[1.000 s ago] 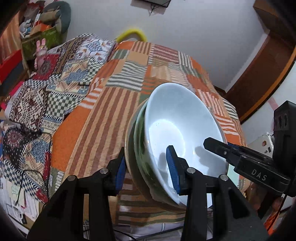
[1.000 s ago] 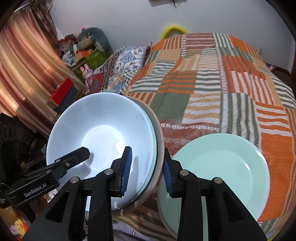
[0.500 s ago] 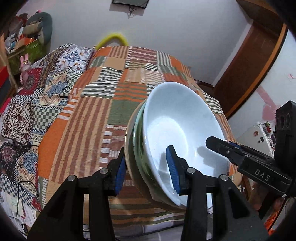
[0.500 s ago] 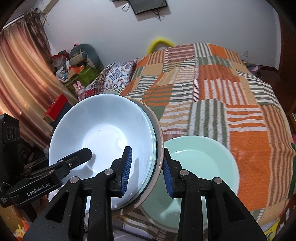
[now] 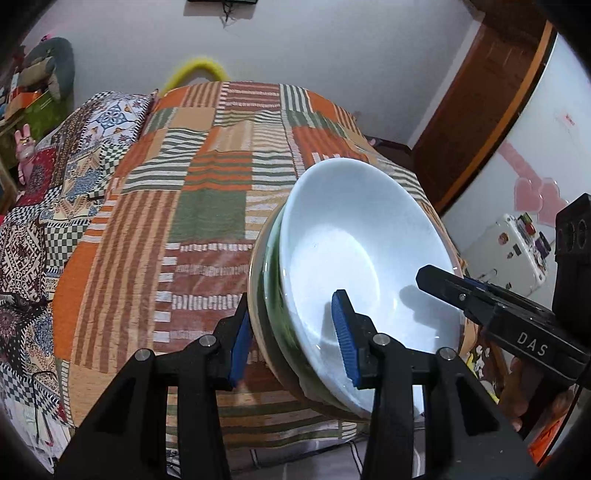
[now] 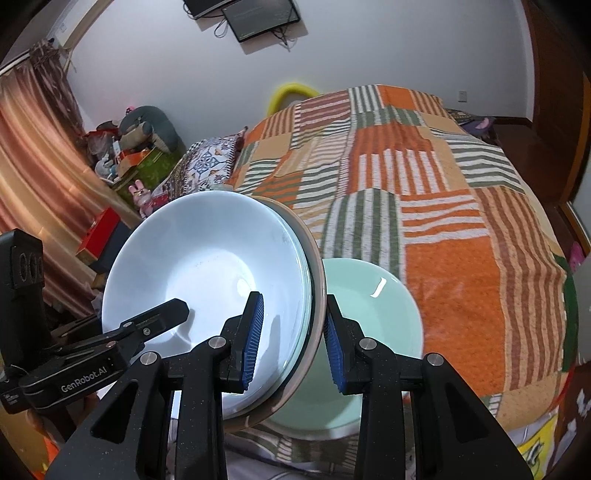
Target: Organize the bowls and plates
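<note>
Both gripper (image 5: 293, 338) (image 6: 293, 341) pairs clamping stacked bowls (image 5: 362, 258)

Behind the right gripper (image 6: 293, 341), the stack of bowls (image 6: 207, 269) covers the near left part of the mint-green plate (image 6: 369, 317), and the gripper's right finger hides more of it. How many dishes lie under the top white bowl (image 5: 362, 258) cannot be counted; only rim edges show. Between the left gripper (image 5: 293, 341) fingers, the stack's lower rim is hidden. The wall screen (image 6: 258, 18) is cut off above.
</note>
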Available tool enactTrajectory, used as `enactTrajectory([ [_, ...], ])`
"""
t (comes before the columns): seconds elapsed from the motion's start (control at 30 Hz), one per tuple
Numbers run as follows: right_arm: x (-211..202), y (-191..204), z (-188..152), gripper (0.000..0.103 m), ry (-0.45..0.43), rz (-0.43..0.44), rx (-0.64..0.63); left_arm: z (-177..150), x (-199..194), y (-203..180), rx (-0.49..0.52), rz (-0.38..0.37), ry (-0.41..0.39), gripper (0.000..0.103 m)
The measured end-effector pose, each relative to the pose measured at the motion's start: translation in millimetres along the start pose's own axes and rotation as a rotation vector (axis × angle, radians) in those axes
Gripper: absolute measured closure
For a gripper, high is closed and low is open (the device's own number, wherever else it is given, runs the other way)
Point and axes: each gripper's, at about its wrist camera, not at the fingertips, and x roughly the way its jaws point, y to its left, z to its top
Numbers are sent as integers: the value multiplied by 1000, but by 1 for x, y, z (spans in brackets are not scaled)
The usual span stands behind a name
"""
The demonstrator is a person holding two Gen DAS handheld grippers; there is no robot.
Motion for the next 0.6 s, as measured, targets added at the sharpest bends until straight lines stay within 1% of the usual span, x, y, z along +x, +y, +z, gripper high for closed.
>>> enactTrajectory([
  [0.4,-1,-30,-12,74,30,-29,66,-9,34,-22,40,-6,89,61],
  [0.6,6,-39,-18,74,61,-50,89,-13,52,-22,30,-22,146,61],
])
